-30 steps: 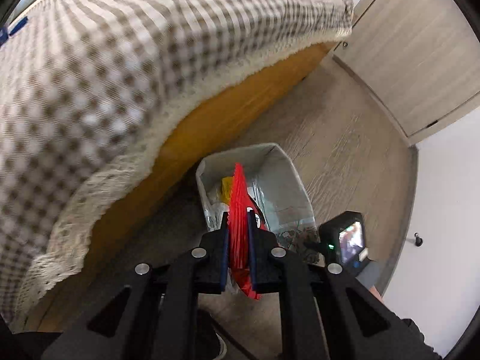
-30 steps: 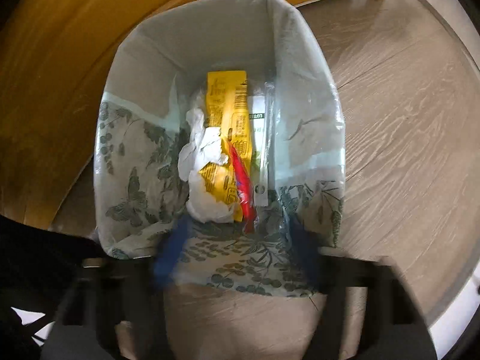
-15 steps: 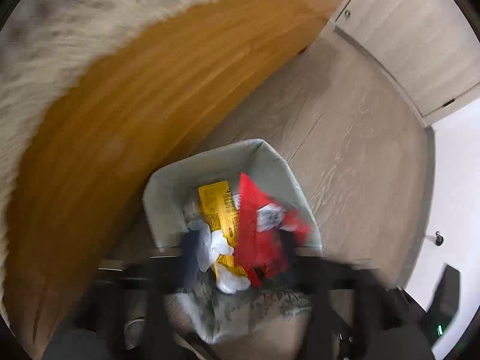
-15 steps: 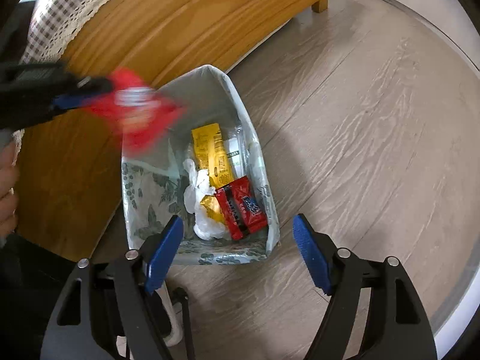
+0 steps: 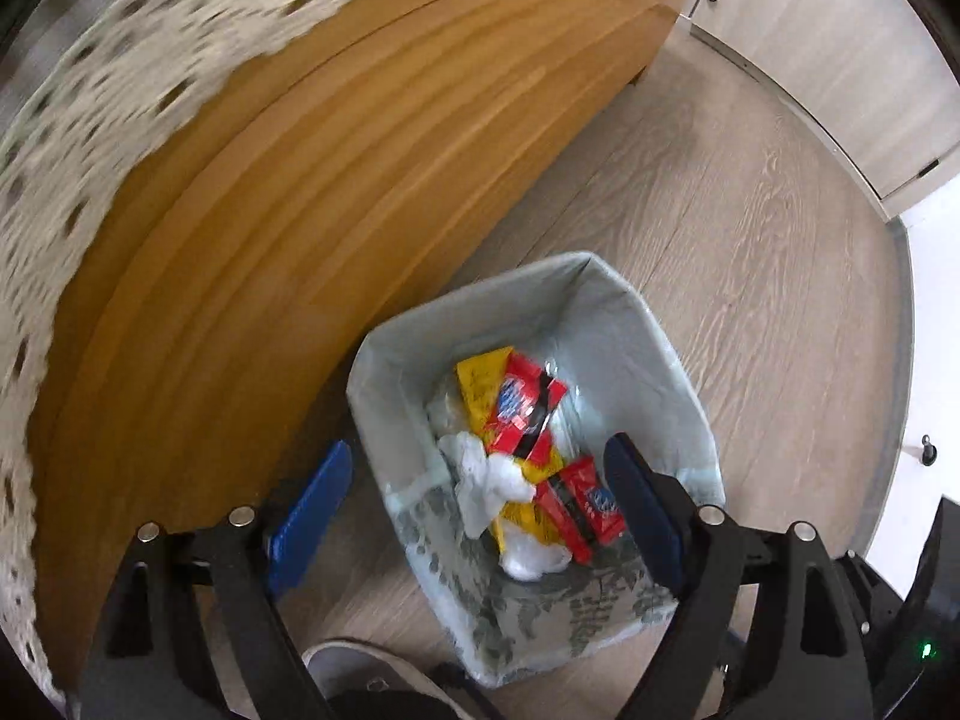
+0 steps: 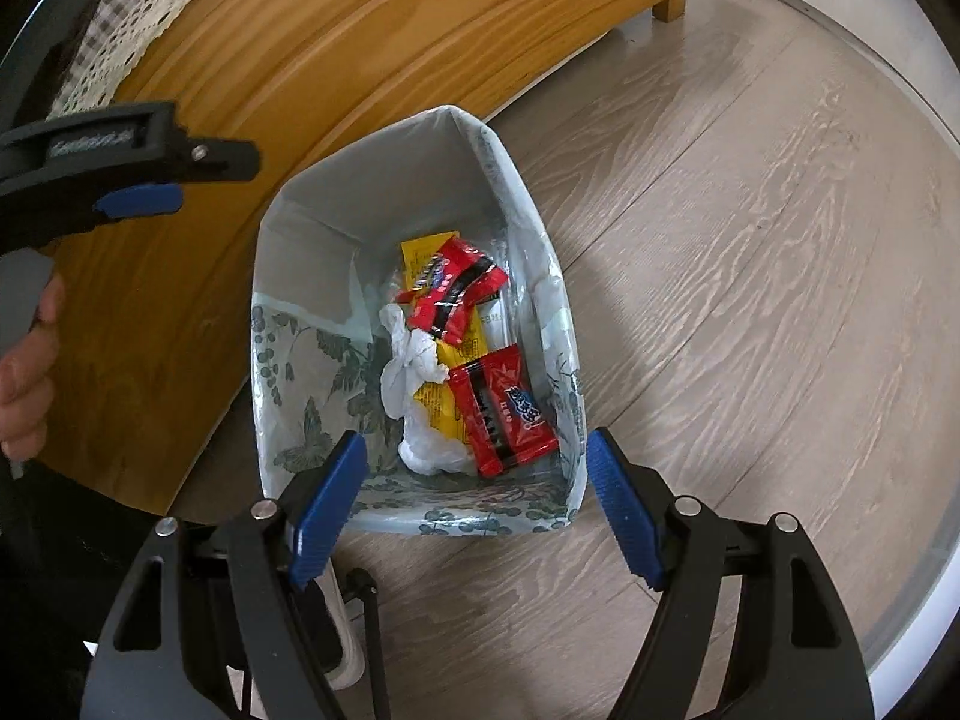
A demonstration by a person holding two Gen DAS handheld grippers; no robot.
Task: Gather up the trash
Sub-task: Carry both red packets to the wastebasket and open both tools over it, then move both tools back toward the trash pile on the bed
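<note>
While both grippers hang over the bin, near to far:

L gripper (image 5: 474, 504): jaws wide, nothing betw. pads; they've just been opening and stand spread over the bin's near end. Blue pads at abt 8 and 4 o'clock of the trash pile in the L wrist view.

R gripper (image 6: 477, 501): jaws wide too, empty; pads straddle the bin's near wall at 6 o'clock of the pile.

Shoe (image 5: 366, 669): pale toe at 6 o'clock in the L view, just beside the bin.

Bin (image 6: 312, 384): floral-print box w/ liner, on the wood floor (image 6: 750, 276), close to the bed frame.

Trash in bin: lower red wrapper (image 6: 504, 408) at the near right corner, closest to the R pads, not touching them. White crumpled tissue (image 6: 414, 384) at its 9 o'clock. Yellow wrapper (image 6: 441, 402) under both. Upper red wrapper (image 6: 453, 291) lies on top at 12 o'clock, further in.

Progress: judged well along – several pieces already inside, both grippers free. What's left can't be told; no loose trash shows on the visible floor.

Hand (image 6: 24, 372): person's fingers on the L gripper's grip, 9 o'clock in the R view.

Bed frame (image 5: 312, 192): orange wood at 10–12 o'clock, lace-edged checked cover (image 6: 114, 48) above.

Far: pale cabinet doors (image 5: 840, 60) at 1 o'clock.
</note>
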